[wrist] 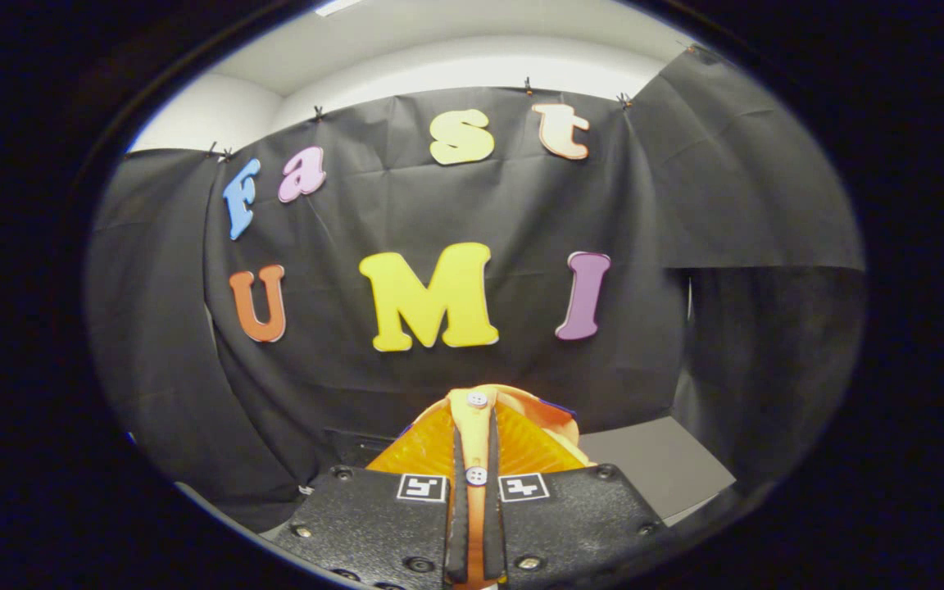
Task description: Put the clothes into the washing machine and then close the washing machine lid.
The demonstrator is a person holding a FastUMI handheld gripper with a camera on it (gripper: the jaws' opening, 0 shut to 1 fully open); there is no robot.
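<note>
A grey flat tabletop (652,471) is showing beyond the fingers and to their right, running back until it is meeting the black cloth wall. Its near edge is catching light as a pale strip. Left of it, a dark boxy thing (355,447) is sitting low against the cloth; what it is cannot be told. The gripper (476,459) is pinching an orange buttoned garment (525,442) between both fingers, hiding the surface's middle.

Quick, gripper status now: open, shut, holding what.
Gripper: shut on the orange buttoned garment; both black fingers pinch its white-buttoned placket, and the cloth fans out just ahead of them.
</note>
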